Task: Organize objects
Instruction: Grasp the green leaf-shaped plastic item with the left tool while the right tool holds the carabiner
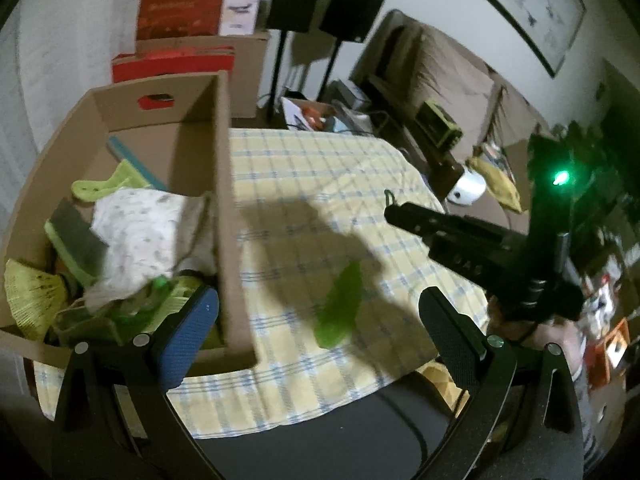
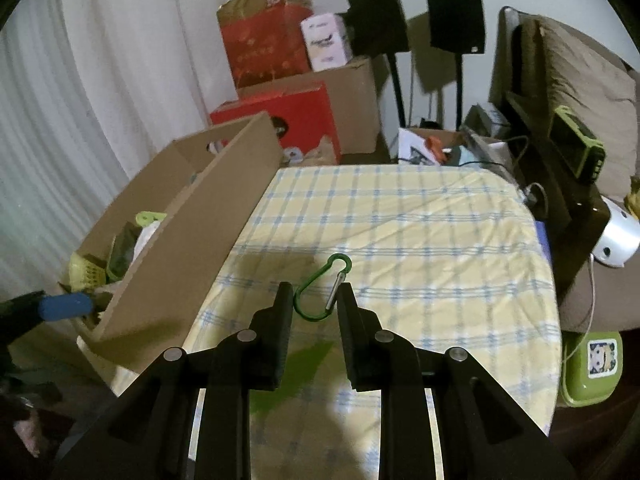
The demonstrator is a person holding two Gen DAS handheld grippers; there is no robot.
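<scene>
A green carabiner (image 2: 322,287) lies on the yellow checked tablecloth (image 2: 400,220). My right gripper (image 2: 313,300) is open, its fingers on either side of the carabiner's near end; in the left wrist view the right gripper (image 1: 404,216) shows at the right, over the cloth. A flat green item (image 1: 339,307) lies on the cloth in the left wrist view, blurred. My left gripper (image 1: 320,312) is open and empty, its blue finger pad (image 1: 188,336) over the near corner of the cardboard box (image 1: 224,200), which holds cloth, green and yellow items.
Red and brown boxes (image 2: 280,80) and two black speakers on stands (image 2: 400,20) stand behind the table. A sofa with cushions (image 2: 580,100), a white round device (image 2: 616,240) and a green container (image 2: 592,368) are at the right. The table edge is near me.
</scene>
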